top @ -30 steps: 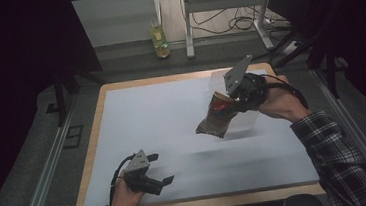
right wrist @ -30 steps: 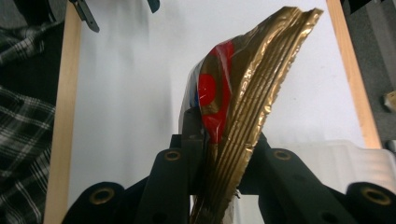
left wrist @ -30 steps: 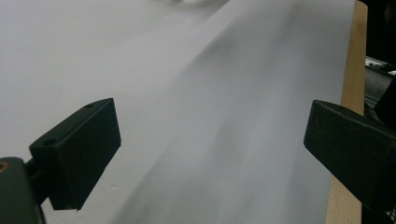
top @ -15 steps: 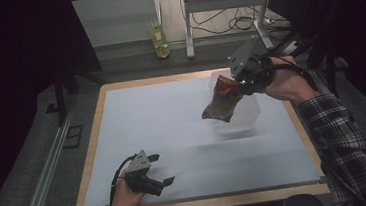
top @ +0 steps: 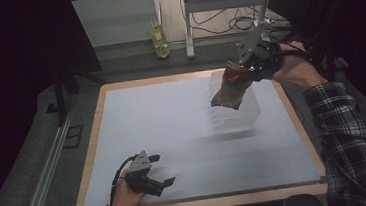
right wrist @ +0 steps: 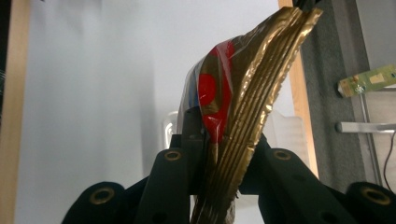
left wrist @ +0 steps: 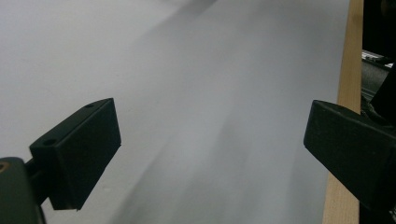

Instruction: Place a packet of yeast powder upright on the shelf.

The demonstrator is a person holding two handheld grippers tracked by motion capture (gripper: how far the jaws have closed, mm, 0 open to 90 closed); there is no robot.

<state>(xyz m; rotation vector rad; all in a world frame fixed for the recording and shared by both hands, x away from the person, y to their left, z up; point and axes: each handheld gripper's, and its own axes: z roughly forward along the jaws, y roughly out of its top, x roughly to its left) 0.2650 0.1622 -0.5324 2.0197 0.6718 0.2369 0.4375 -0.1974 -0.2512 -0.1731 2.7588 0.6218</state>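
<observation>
Gold packet above bin rim

room dark | grey floor | metal stand | cables

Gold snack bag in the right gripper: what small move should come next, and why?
Probably lower it straight down. The right gripper is clamped on the gold snack bag by its crimped top edge, and the bag hangs above the clear plastic bin, its lower end not yet inside. The left gripper sits open near the table's near edge, out of the way.
</observation>
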